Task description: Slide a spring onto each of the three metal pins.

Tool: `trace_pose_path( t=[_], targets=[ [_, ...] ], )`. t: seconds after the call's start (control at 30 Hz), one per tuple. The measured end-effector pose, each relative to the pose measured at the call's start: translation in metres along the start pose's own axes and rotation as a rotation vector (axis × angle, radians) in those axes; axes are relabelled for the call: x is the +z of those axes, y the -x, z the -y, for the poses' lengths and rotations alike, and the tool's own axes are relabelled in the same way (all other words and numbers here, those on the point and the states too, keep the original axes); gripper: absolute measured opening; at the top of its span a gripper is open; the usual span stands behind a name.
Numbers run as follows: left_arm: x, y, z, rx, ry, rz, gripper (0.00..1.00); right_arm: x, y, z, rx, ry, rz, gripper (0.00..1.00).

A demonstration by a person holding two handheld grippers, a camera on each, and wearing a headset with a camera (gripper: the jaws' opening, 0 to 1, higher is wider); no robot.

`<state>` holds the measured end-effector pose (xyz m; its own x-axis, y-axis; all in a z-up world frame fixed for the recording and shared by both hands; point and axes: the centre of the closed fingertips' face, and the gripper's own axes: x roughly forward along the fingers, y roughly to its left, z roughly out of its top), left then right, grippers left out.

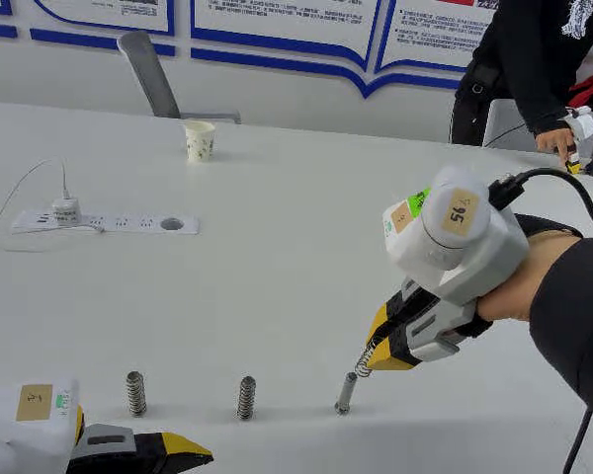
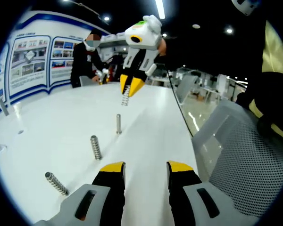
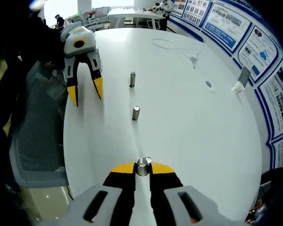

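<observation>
Three pins stand in a row near the table's front edge. The left pin (image 1: pixel 135 392) and the middle pin (image 1: pixel 246 397) each carry a spring. The right pin (image 1: pixel 346 392) is bare. My right gripper (image 1: pixel 369 363) hangs just above and to the right of the bare pin, shut on a spring (image 1: pixel 362 364) that points down at it. In the right gripper view the spring (image 3: pixel 142 167) sits between the yellow tips. In the left gripper view the bare pin (image 2: pixel 118 124) stands below the held spring (image 2: pixel 126 96). My left gripper (image 2: pixel 146 169) stands open and holds nothing, low at the table's front left (image 1: pixel 168 449).
A paper cup (image 1: pixel 199 140) stands far back on the white table (image 1: pixel 306 247), and a power strip (image 1: pixel 109 224) with a cable lies at the left. A chair back (image 1: pixel 153 74) rises behind the table. A person (image 1: pixel 534 59) stands at the far right. A mesh chair (image 2: pixel 245 155) is beside the table.
</observation>
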<state>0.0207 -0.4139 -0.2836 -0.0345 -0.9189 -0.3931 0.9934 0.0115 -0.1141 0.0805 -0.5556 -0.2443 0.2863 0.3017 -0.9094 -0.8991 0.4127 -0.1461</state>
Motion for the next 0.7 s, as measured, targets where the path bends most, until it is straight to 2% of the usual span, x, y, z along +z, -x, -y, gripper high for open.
trace_pose_path(
  t=[0.2, 0.7],
  targets=[
    [0.0, 0.005, -0.002, 0.011, 0.008, 0.004, 0.39, -0.003, -0.007, 0.007, 0.003, -0.014, -0.01, 0.12],
    [0.006, 0.025, -0.007, 0.049, 0.033, 0.045, 0.54, -0.008, -0.017, 0.009, 0.014, -0.029, -0.02, 0.12]
  ],
)
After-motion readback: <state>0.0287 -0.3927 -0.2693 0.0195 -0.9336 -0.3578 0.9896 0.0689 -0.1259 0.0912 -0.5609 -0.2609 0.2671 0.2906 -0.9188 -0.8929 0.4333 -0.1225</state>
